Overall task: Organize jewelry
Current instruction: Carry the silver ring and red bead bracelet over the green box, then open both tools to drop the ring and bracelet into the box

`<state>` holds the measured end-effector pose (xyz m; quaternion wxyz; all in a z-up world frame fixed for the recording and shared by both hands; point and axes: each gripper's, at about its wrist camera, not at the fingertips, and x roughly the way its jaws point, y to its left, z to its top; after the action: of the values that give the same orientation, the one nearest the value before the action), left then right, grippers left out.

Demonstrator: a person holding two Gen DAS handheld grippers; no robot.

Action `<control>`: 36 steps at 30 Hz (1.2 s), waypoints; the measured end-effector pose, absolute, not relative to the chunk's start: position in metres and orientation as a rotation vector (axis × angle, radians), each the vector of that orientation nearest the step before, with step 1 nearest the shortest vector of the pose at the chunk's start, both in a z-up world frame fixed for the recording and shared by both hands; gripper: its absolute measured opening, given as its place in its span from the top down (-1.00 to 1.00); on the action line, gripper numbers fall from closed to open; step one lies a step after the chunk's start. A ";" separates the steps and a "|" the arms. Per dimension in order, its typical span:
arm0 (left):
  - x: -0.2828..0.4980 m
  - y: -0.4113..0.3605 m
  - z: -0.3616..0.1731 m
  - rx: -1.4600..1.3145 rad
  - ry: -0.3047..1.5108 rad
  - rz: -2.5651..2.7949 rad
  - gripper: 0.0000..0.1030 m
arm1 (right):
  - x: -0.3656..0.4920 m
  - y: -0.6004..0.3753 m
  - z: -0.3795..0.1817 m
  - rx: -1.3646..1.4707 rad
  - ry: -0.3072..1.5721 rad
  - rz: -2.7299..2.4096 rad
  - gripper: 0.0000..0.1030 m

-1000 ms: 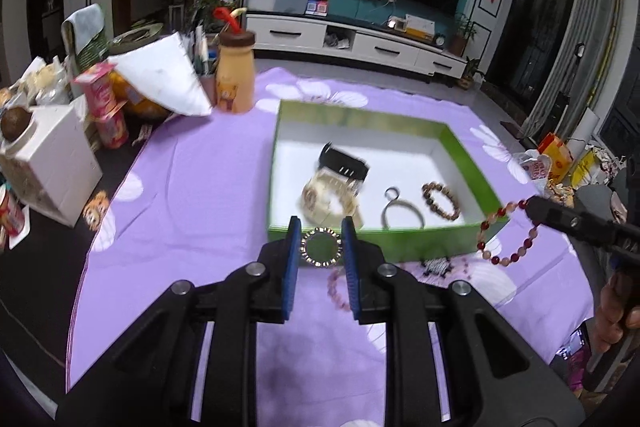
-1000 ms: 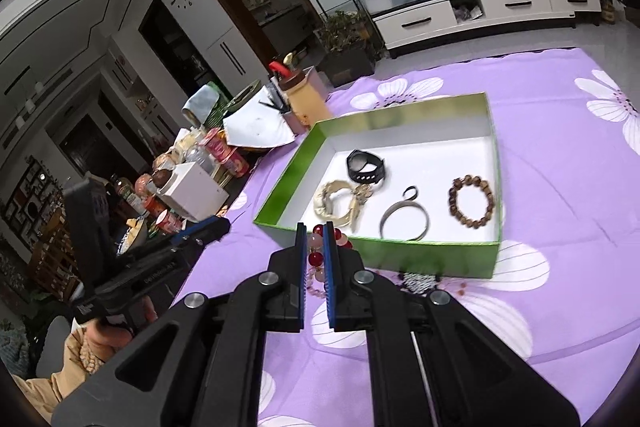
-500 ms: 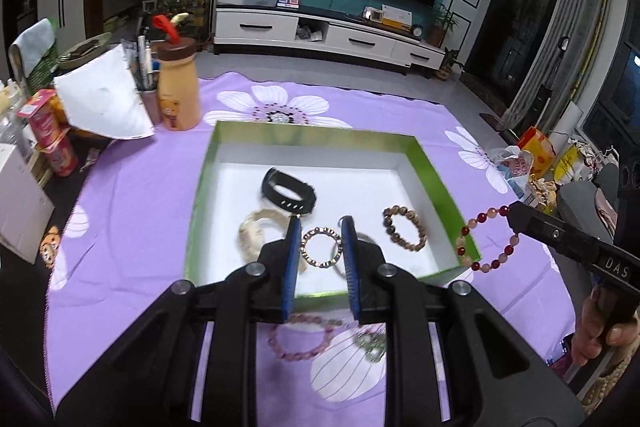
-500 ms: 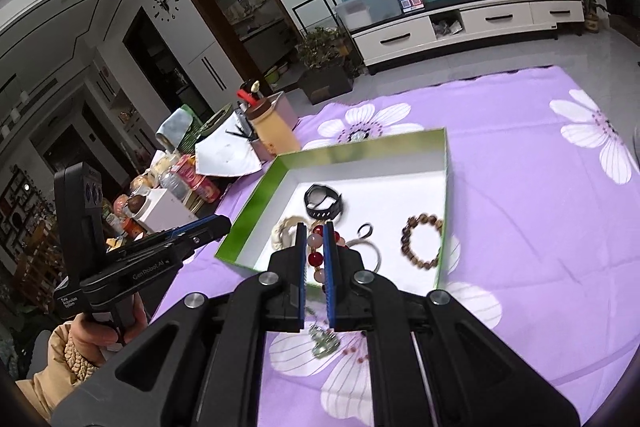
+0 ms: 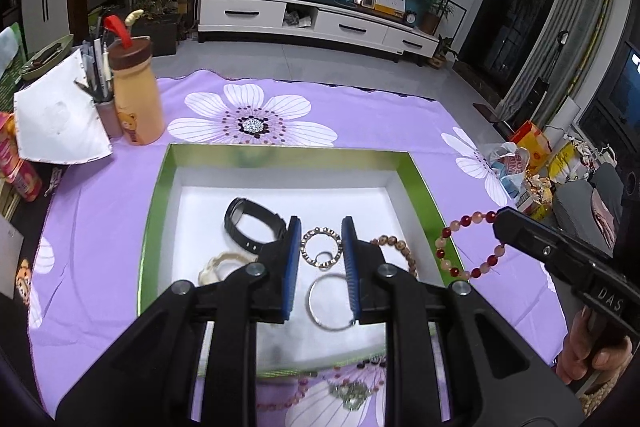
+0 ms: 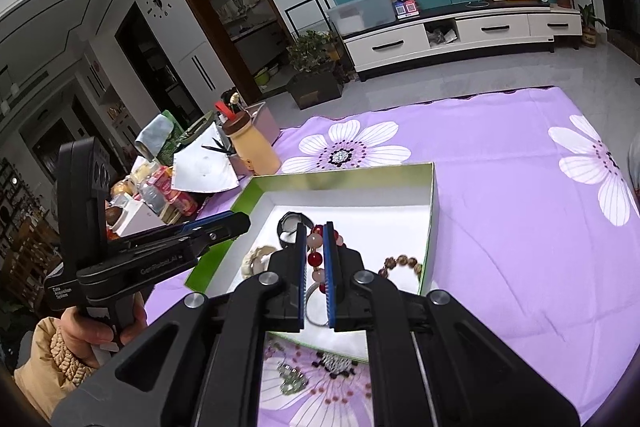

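My left gripper (image 5: 320, 231) is shut on a small metal bead bracelet (image 5: 321, 246) and holds it above the open green box (image 5: 154, 211). My right gripper (image 6: 316, 239) is shut on a red and pink bead bracelet (image 6: 314, 259), also over the box (image 6: 432, 211); that bracelet hangs from it in the left wrist view (image 5: 456, 247). In the box lie a black watch (image 5: 250, 223), a cream bracelet (image 5: 216, 265), a silver bangle (image 5: 328, 303) and a brown bead bracelet (image 5: 400, 251).
A pink bead bracelet (image 5: 288, 401) and a silver trinket (image 5: 348, 393) lie on the purple flowered cloth (image 5: 100, 211) in front of the box. A yellow bottle (image 5: 136, 95), a pen cup, a paper sheet (image 5: 56, 123) and snack packs stand at the left.
Both grippers have risen and moved forward over the box, each carrying its bracelet. The view now looks down into the box from closer.
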<state>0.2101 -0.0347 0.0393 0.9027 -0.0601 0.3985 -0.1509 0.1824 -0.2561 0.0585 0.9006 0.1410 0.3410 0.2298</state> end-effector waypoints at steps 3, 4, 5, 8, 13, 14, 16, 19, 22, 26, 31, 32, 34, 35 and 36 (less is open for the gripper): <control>0.223 -0.038 0.036 -0.130 0.836 -0.312 0.61 | 0.195 -0.253 0.055 0.275 0.718 0.465 0.86; 0.228 -0.039 0.035 -0.131 0.840 -0.314 0.61 | 0.200 -0.251 0.053 0.270 0.725 0.462 0.86; 0.232 -0.040 0.033 -0.133 0.845 -0.315 0.61 | 0.205 -0.250 0.051 0.265 0.731 0.458 0.86; 0.243 -0.044 0.027 -0.137 0.863 -0.311 0.61 | 0.216 -0.247 0.047 0.253 0.748 0.445 0.86; 0.265 -0.049 0.011 -0.170 0.915 -0.302 0.61 | 0.237 -0.246 0.037 0.243 0.785 0.414 0.86; 0.269 -0.051 0.008 -0.172 0.926 -0.301 0.61 | 0.242 -0.245 0.034 0.242 0.794 0.408 0.86; 0.275 -0.052 0.000 -0.176 0.945 -0.296 0.61 | 0.249 -0.245 0.029 0.238 0.810 0.393 0.86; 0.284 -0.054 -0.010 -0.186 0.969 -0.286 0.61 | 0.259 -0.244 0.021 0.235 0.833 0.375 0.86; 0.291 -0.055 -0.018 -0.191 0.984 -0.279 0.61 | 0.266 -0.242 0.016 0.228 0.846 0.360 0.86; 0.296 -0.057 -0.023 -0.196 0.996 -0.271 0.60 | 0.271 -0.240 0.011 0.221 0.858 0.347 0.83; 0.298 -0.055 -0.023 -0.205 0.989 -0.274 0.50 | 0.271 -0.244 0.009 0.226 0.853 0.319 0.64; 0.296 -0.055 -0.021 -0.199 0.984 -0.274 0.49 | 0.270 -0.246 0.010 0.224 0.849 0.317 0.64; 0.294 -0.054 -0.017 -0.196 0.973 -0.272 0.46 | 0.265 -0.248 0.013 0.227 0.842 0.320 0.64; 0.292 -0.053 -0.015 -0.194 0.966 -0.272 0.46 | 0.263 -0.248 0.014 0.228 0.839 0.322 0.64; 0.290 -0.052 -0.013 -0.193 0.961 -0.273 0.42 | 0.260 -0.250 0.017 0.227 0.835 0.324 0.63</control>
<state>0.2898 -0.0516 -0.0132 0.8734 -0.0924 0.4601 -0.1305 0.2596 -0.2497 0.0167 0.8952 0.1097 0.4027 0.1562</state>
